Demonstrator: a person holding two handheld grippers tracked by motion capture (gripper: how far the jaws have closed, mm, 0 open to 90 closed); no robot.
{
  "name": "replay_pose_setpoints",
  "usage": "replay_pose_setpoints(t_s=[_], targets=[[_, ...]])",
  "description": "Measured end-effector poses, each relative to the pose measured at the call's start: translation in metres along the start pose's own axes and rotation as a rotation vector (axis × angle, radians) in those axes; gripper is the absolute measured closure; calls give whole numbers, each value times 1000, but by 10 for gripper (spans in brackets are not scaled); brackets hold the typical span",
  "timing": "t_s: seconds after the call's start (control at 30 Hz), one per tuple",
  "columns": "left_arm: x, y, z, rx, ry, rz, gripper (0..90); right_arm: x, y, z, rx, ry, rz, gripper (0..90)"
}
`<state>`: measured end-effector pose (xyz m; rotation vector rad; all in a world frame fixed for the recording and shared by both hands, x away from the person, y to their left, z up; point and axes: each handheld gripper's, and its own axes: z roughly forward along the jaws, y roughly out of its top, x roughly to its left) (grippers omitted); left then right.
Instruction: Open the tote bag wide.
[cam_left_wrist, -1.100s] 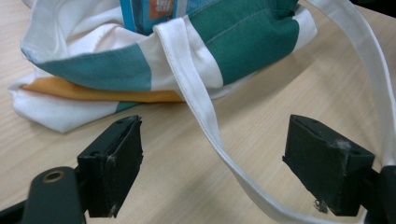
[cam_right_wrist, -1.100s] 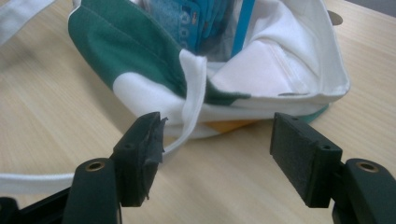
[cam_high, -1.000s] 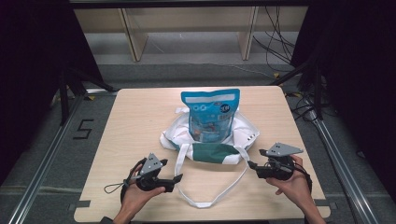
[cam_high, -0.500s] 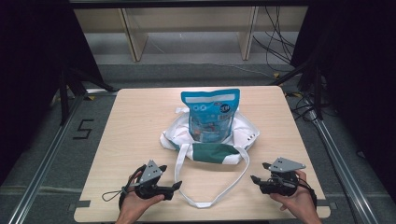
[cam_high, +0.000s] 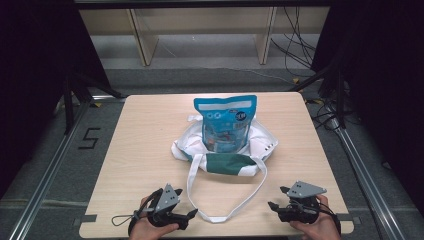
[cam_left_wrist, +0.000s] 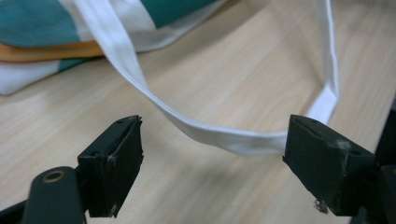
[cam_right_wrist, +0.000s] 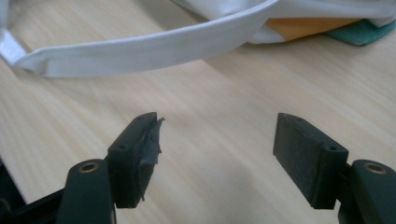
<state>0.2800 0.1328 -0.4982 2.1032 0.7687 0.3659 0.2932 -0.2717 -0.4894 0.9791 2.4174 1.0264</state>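
Observation:
A white and green cloth bag (cam_high: 226, 156) lies flat in the middle of the table, and a blue snack pouch (cam_high: 225, 123) rests on top of it. Its long white strap (cam_high: 227, 216) loops toward the near edge. My left gripper (cam_high: 191, 216) is open at the near left, jaws pointing at the strap (cam_left_wrist: 219, 136), which lies just beyond them. My right gripper (cam_high: 274, 205) is open at the near right, with bare wood between its jaws and the strap (cam_right_wrist: 154, 49) farther off.
The light wooden table (cam_high: 145, 140) stands on a grey floor with metal rails (cam_high: 45, 180) on both sides. Wooden shelf legs (cam_high: 142, 42) and cables (cam_high: 295, 45) lie beyond the far edge.
Both hands have drawn back toward the near edge of the table. The bag and the pouch have not moved.

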Motion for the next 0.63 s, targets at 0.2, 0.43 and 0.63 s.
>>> replay_pose_setpoints(t_s=[0.2, 0.43, 0.63], targets=[[-6, -3, -2, 40, -10, 26, 189, 9, -7, -3, 19, 16, -1, 314], [-6, -4, 0, 15, 1, 7, 190, 9, -9, -2, 33, 16, -5, 314], [-4, -4, -1, 23, 16, 16, 192, 7, -9, -1, 32, 30, -20, 314]])
